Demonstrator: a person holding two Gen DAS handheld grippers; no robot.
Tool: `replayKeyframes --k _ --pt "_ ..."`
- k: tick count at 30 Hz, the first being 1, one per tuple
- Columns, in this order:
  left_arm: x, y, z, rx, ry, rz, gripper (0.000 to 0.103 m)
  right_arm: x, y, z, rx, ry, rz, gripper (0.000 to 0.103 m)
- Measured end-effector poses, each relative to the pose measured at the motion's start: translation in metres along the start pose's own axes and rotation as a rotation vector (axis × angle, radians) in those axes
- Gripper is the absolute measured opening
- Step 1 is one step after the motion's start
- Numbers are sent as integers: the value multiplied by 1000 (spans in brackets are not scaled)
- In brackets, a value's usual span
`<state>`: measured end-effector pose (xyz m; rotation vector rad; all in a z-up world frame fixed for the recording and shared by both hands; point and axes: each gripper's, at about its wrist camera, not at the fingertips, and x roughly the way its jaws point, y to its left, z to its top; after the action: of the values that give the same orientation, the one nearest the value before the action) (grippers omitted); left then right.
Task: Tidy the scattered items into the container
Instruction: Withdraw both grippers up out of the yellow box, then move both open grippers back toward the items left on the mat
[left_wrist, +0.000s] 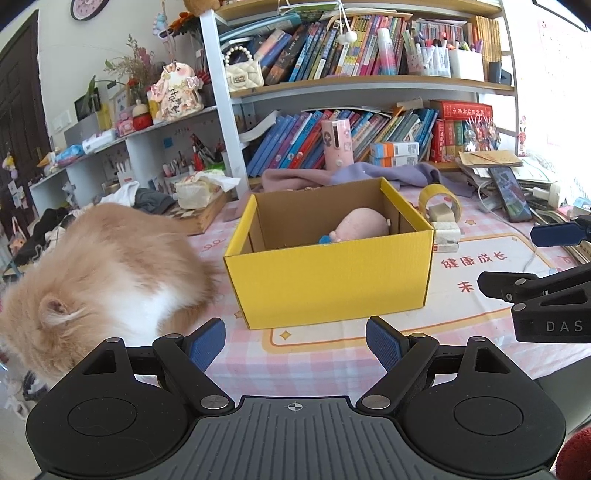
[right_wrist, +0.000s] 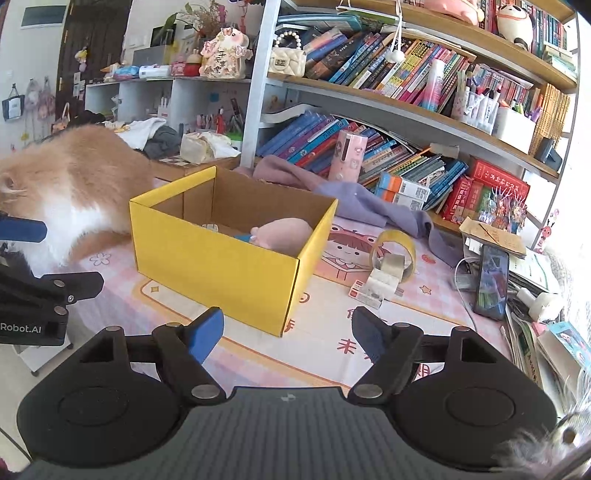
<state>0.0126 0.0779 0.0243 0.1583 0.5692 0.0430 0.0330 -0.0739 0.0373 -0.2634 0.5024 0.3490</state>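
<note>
A yellow cardboard box stands open on a pink checked tablecloth, and inside it, toward its right far corner, lies a pink plush toy with a small blue piece at its near end; in the right wrist view a small pale item also shows on the box floor, too small to tell what it is. To the right of the box, near but apart from it, a roll of yellowish tape stands on edge with a pale eraser-like block in front of it and a small flat packet nearer still. A phone lies farther right among papers, and a purple cloth is bunched behind the box at the foot of the bookshelf. A ginger and white cat stands on the table just left of the box. The left gripper hangs in front of the box's near wall with its blue pads spread wide and nothing between them. The right gripper is near the box's right near corner, its jaws likewise apart and empty
</note>
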Motion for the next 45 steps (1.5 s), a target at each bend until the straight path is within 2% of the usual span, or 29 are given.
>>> replayKeyframes --k 8,12,15,27,33,45 --pt "2 -16 1 11 -23 4 86 -3 -17 -7 -66 -45 -36 83" --pt "3 -27 5 32 -13 -19 86 -1 -27 -14 15 6 -32 83" --pt "5 -31 6 32 -1 -27 92 -3 -29 -15 19 1 -59 83" --pt "7 -53 9 59 12 -93 92 -5 -49 -24 73 57 -61 86" --pt "11 -64 13 95 25 -131 93 -9 -56 -27 89 60 -82 86" --pt "19 -88 20 170 4 -220 93 -14 -75 -35 157 79 -147 86"
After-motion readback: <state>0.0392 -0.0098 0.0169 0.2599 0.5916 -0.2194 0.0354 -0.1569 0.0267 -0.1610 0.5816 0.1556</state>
